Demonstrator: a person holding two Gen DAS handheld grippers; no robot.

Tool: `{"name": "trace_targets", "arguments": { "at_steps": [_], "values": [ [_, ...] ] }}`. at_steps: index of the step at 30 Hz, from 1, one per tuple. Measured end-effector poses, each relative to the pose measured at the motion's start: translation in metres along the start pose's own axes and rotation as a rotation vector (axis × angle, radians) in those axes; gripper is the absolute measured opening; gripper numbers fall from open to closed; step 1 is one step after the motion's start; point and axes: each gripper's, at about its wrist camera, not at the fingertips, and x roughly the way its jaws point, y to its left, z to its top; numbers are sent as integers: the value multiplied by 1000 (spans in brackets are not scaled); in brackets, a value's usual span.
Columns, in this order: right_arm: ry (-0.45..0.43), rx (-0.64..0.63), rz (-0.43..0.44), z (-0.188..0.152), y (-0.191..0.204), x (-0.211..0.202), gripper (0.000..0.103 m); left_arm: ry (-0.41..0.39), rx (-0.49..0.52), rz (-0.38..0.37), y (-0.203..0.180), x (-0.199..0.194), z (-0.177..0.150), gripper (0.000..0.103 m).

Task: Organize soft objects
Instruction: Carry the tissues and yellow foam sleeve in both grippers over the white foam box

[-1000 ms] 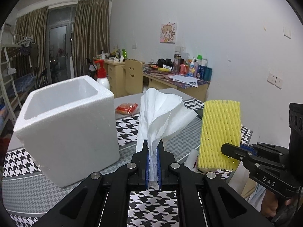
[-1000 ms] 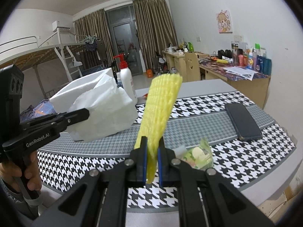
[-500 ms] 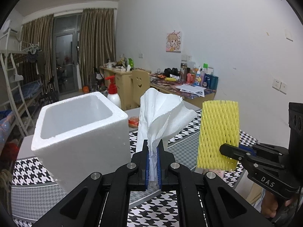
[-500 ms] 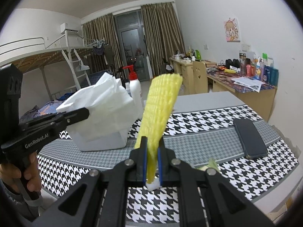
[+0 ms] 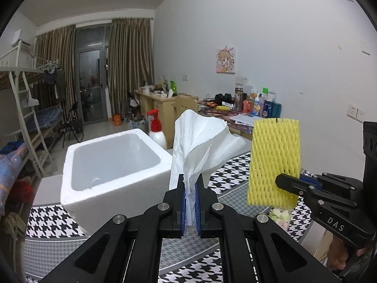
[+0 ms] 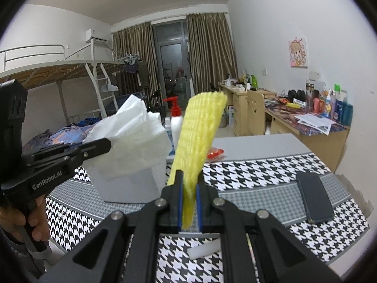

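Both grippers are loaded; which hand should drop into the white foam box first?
Left. Its gripper, clamping the white tissue paper, is beside the white foam box; the right gripper with the yellow foam net is farther off.

Dorm room; bunk bed (image 6: 59, 70); desks (image 6: 306, 127)

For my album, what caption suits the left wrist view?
Left gripper clamps white tissue beside an open foam box; right gripper holds yellow foam netting.
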Motion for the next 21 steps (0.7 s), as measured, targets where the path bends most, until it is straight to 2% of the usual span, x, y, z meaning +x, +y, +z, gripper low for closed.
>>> {"name": "trace_targets", "arguments": {
  "at_steps": [21],
  "values": [
    [-44,-45,57,36,19,18,12,-79,-1,87,21,-11,29,7]
  ]
}}
